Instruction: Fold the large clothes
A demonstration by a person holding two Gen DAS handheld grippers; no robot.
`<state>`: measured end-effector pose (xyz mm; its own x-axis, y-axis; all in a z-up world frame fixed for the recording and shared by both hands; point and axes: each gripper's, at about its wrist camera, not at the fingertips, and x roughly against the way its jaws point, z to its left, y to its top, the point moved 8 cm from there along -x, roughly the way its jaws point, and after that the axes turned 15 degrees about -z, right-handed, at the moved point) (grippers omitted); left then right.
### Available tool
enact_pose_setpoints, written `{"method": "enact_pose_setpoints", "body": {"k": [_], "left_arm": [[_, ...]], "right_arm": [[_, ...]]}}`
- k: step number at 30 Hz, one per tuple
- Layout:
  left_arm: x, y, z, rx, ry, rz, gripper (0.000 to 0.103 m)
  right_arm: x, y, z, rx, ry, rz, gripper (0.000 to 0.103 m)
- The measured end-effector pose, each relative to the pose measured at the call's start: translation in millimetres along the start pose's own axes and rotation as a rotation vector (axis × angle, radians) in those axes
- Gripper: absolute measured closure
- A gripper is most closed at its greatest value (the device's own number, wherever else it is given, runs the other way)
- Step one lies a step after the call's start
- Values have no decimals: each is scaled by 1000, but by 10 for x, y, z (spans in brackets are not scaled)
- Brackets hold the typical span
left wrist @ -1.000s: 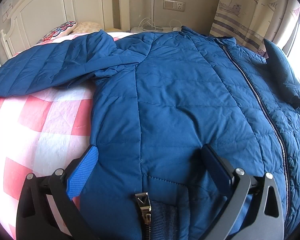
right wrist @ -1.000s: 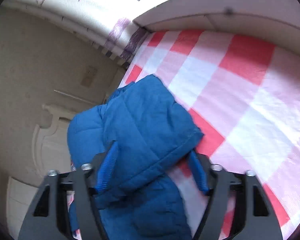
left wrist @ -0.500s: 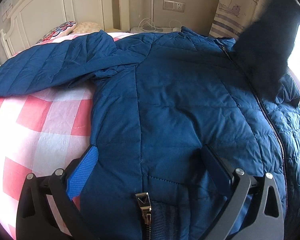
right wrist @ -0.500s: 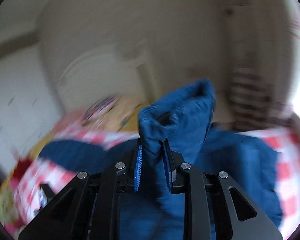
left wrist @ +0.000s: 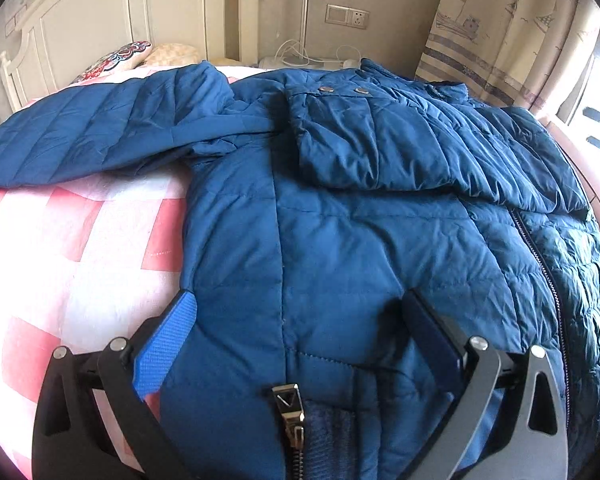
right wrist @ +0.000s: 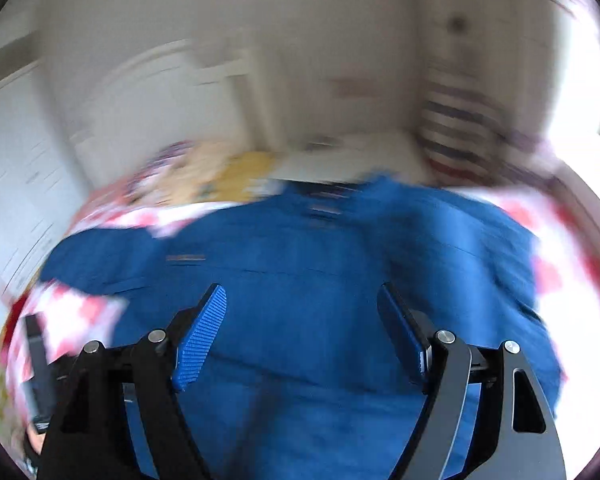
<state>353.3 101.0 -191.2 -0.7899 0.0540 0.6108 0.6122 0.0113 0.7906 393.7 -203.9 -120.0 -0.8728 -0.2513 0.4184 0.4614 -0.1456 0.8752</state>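
While the right gripper (right wrist: 300, 332) hangs over the middle of the jacket (right wrist: 300, 304) with its jaws opening and nothing between them, the left gripper (left wrist: 300, 336) sits low at the hem with its fingers spread wide either side of the fabric, not pinching anything as far as I can tell. The zipper pull (left wrist: 287, 404) lies right between them at the bottom edge. The right wrist view is badly smeared, so don't trust the fine detail there. Working outward: the blue puffer jacket lies flat on its back across the pink checked bedspread (left wrist: 80, 248), collar toward the headboard (left wrist: 100, 20). One sleeve (left wrist: 380, 140) is already folded in across the chest, cuff snaps showing, though it's a bit rumpled. The other sleeve (left wrist: 80, 140) is stretched straight out to the side over the bedspread, untouched. So I'd call this maybe a third done: one sleeve in, the other to go, then the body has to be folded up from the hem, probably in halves. Some smoothing of that first sleeve wouldn't hurt either.
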Motion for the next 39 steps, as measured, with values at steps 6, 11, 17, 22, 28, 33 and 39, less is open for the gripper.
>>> {"method": "enact_pose_setpoints", "body": {"k": [6, 11, 17, 22, 28, 33, 39], "left_arm": [[41, 39, 3, 47, -37, 1, 2], [-7, 342, 9, 140, -135, 34, 2], [-565, 708, -5, 145, -50, 55, 11], [-681, 817, -184, 123, -31, 8, 92], [-85, 1007, -26, 201, -26, -164, 97], [-226, 753, 32, 149, -41, -56, 72], [166, 936, 30, 71, 17, -259, 5]], "right_arm": [[337, -391, -1018, 149, -328, 70, 28], [247, -699, -1283, 279, -392, 178, 22], [122, -808, -1442, 200, -366, 149, 17], [93, -809, -1511, 145, -350, 141, 17], [209, -773, -1769, -4, -420, 102, 16], [205, -754, -1720, 29, -438, 104, 16], [479, -448, -1538, 22, -413, -3, 20]]}}
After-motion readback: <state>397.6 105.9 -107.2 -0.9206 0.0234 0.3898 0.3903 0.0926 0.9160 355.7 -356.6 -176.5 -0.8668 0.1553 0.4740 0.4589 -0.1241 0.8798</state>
